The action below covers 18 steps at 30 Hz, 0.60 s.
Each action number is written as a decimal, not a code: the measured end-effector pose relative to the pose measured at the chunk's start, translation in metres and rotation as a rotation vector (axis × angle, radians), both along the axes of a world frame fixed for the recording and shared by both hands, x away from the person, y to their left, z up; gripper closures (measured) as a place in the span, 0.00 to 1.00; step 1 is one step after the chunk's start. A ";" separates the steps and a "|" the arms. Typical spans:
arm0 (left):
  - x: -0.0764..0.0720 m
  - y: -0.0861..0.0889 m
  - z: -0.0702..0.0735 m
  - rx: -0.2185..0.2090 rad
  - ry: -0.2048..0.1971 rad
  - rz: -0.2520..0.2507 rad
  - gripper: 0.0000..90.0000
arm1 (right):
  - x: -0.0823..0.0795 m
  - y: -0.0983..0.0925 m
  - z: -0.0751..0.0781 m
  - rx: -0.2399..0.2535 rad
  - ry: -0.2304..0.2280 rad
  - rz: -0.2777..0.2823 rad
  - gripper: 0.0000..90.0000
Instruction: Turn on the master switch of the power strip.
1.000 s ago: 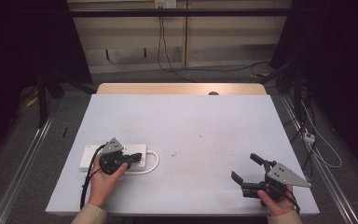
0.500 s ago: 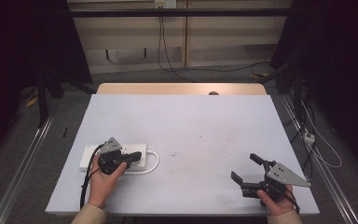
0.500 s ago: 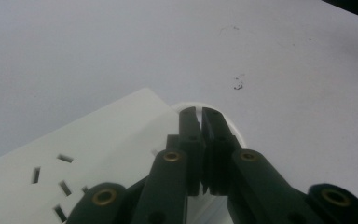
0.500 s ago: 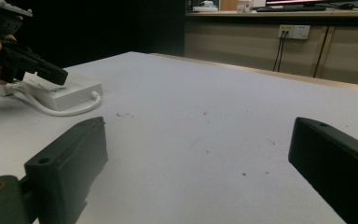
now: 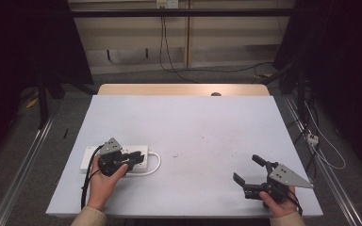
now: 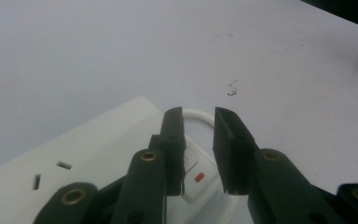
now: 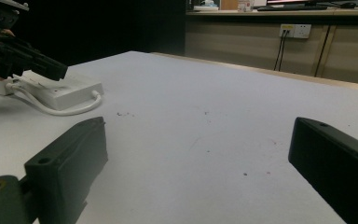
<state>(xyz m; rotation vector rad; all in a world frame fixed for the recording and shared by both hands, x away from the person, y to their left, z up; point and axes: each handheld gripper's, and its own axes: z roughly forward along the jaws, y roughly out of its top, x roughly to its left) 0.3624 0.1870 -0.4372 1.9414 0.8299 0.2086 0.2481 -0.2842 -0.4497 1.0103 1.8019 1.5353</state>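
Jaws of the left gripper (image 6: 198,149) are standing a little apart over the switch end of the white power strip (image 5: 90,157), having just been opening; nothing is lying pinched between them, and its pads are pressing on nothing. In the left gripper view they are covering part of the strip's switch panel, so a small red mark (image 6: 198,177) is showing in the gap while the rest of that end is sitting hidden beneath the black metal. From the high view the gripper body and the person's left hand (image 5: 104,184) are masking the strip's middle, leaving its left end and its right end showing. The strip is lying near the table's (image 5: 193,122) left edge, toward the near side, with its white cable (image 5: 154,165) looping out to the right.

The right gripper (image 5: 253,173) is resting near the table's near right corner, its jaws spread wide and holding nothing, well apart from the strip. Between the two grippers, and across the whole far half, the tabletop is lying bare, marked by a few dark specks (image 5: 206,151).
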 end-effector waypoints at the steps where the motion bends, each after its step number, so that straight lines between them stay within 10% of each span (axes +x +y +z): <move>1: 0.000 0.000 0.000 0.002 0.002 0.001 0.81 | 0.000 0.000 0.000 0.000 0.000 0.000 0.04; 18: 0.000 -0.001 0.001 -0.004 0.017 0.007 0.55 | 0.000 0.000 0.000 0.001 0.001 0.001 0.04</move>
